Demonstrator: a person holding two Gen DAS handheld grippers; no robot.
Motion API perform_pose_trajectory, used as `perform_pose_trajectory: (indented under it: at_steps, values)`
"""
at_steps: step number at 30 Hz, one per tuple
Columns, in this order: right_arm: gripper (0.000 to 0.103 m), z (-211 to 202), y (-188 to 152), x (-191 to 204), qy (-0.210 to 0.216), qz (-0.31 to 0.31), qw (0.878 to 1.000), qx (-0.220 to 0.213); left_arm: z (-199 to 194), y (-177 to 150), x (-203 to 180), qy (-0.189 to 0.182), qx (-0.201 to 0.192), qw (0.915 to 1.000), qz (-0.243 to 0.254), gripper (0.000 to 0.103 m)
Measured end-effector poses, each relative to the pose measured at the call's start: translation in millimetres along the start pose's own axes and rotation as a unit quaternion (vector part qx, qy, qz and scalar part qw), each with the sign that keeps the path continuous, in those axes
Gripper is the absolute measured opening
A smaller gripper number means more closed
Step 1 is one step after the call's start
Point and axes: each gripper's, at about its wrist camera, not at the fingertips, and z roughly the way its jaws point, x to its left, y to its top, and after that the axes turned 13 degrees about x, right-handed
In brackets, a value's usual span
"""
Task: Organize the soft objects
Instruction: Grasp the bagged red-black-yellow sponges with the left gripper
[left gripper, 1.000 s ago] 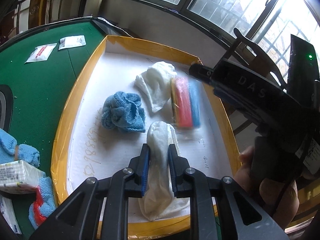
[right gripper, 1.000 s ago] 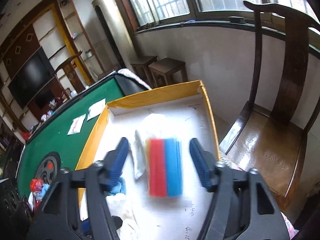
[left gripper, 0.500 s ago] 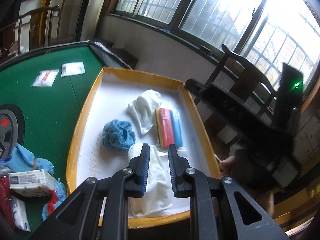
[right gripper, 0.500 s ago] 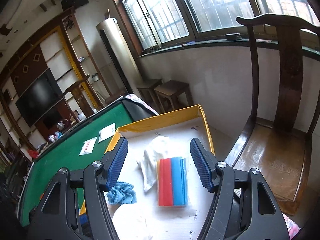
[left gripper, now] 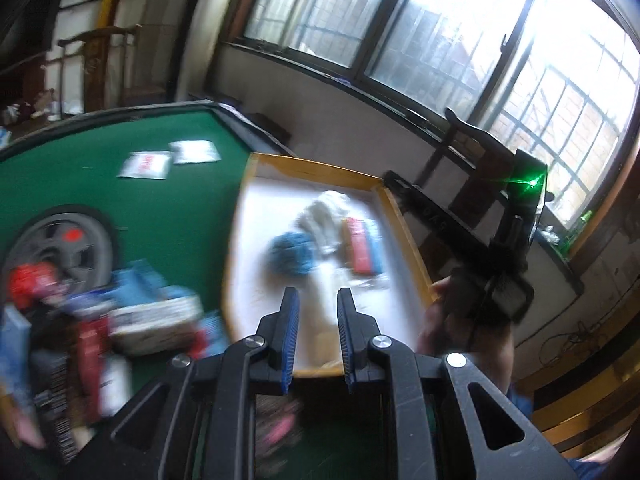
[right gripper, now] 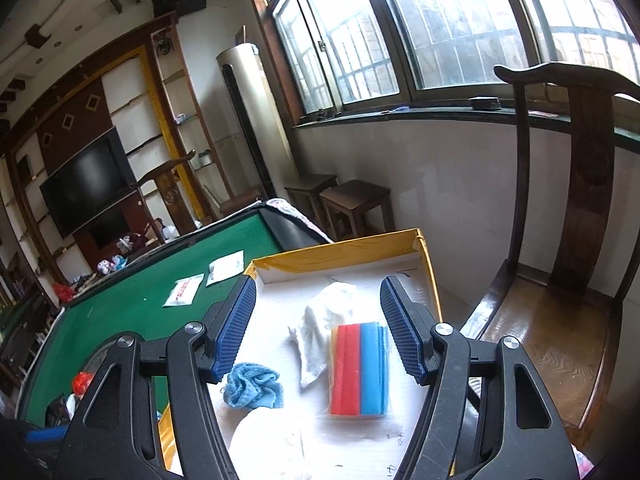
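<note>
A white tray with a yellow rim (left gripper: 404, 224) (right gripper: 430, 272) sits on the green table. In it lie a blue cloth (left gripper: 294, 254) (right gripper: 254, 386), a white cloth at the back (left gripper: 320, 216) (right gripper: 324, 320), a second white cloth at the front (left gripper: 318, 312) (right gripper: 268, 444) and a packet of red and blue sponges (left gripper: 360, 246) (right gripper: 360, 368). My left gripper (left gripper: 317, 328) is raised above the front of the tray, jaws narrowly apart and empty. My right gripper (right gripper: 318, 328) is wide open and empty, high above the sponges.
A blurred pile of blue cloths and packets (left gripper: 132, 316) lies on the green felt left of the tray. Two white sachets (left gripper: 168, 160) (right gripper: 204, 280) lie further back. A wooden chair (right gripper: 560, 240) stands right of the tray, by the windows.
My left gripper has let go of the front white cloth and pulled up and back. My right gripper has risen away from the sponges, still open.
</note>
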Motion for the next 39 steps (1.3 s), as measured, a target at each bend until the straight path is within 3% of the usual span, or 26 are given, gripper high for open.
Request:
perform_pose_trajectory:
  at_steps: [3, 5, 7, 9, 10, 14, 17, 19, 24, 27, 32, 35, 36, 39]
  values:
    - [0.065, -0.7, -1.9, 2.2, 0.000, -0.006, 1.000, -0.002, -32.6, -26.2, 28.8, 0.032, -0.020, 0.9993, -0.006, 0.019]
    - [0.065, -0.1, -3.0, 3.2, 0.000, -0.009, 1.000, -0.001, -48.7, -39.2, 49.6, 0.049, -0.031, 0.9982, -0.017, 0.029]
    - [0.065, -0.3, -5.2, 5.1, 0.001, -0.014, 1.000, -0.001, -70.5, -56.9, 82.3, 0.079, -0.048, 0.9949, -0.040, 0.061]
    - [0.065, -1.3, -7.2, 7.7, 0.001, -0.019, 1.000, -0.005, -88.7, -69.0, 112.8, 0.107, -0.069, 0.9896, -0.067, 0.076]
    - [0.065, -1.5, -8.3, 9.7, 0.000, -0.022, 1.000, -0.006, -97.2, -75.3, 133.1, 0.121, -0.073, 0.9860, -0.089, 0.077]
    - [0.065, -0.4, -11.2, 16.8, -0.007, -0.039, 0.999, -0.007, -109.7, -91.8, 195.1, 0.136, -0.068, 0.9764, -0.153, 0.077]
    - [0.065, 0.5, -11.0, 16.0, -0.008, -0.038, 0.999, -0.006, -99.7, -95.6, 220.1, 0.117, -0.044, 0.9769, -0.174, 0.077]
    - [0.065, 1.6, -10.5, 14.1, -0.006, -0.032, 0.999, -0.001, -85.9, -91.8, 225.2, 0.102, -0.015, 0.9819, -0.159, 0.077]
    - [0.065, 2.8, -9.9, 12.0, -0.003, -0.024, 1.000, 0.006, -62.2, -87.0, 213.0, 0.184, 0.019, 0.9796, -0.078, 0.077]
    - [0.065, 1.7, -10.4, 13.4, -0.002, -0.024, 1.000, 0.005, -58.3, -93.5, 218.3, 0.186, 0.035, 0.9806, -0.052, 0.077]
    - [0.065, 2.8, -8.9, 12.7, 0.006, -0.025, 1.000, 0.007, -40.4, -91.2, 239.7, 0.179, 0.059, 0.9792, -0.074, 0.077]
    - [0.065, 0.1, -10.6, 14.4, 0.013, -0.030, 0.999, 0.002, -38.5, -89.9, 248.7, 0.156, 0.058, 0.9811, -0.099, 0.077]
    - [0.065, -1.5, -11.3, 15.2, 0.017, -0.033, 0.999, -0.003, -39.3, -90.1, 251.8, 0.157, 0.054, 0.9799, -0.110, 0.075]
    - [0.065, -5.3, -14.6, 19.4, 0.029, -0.042, 0.999, -0.005, -38.9, -91.5, 255.5, 0.139, 0.054, 0.9796, -0.134, 0.050]
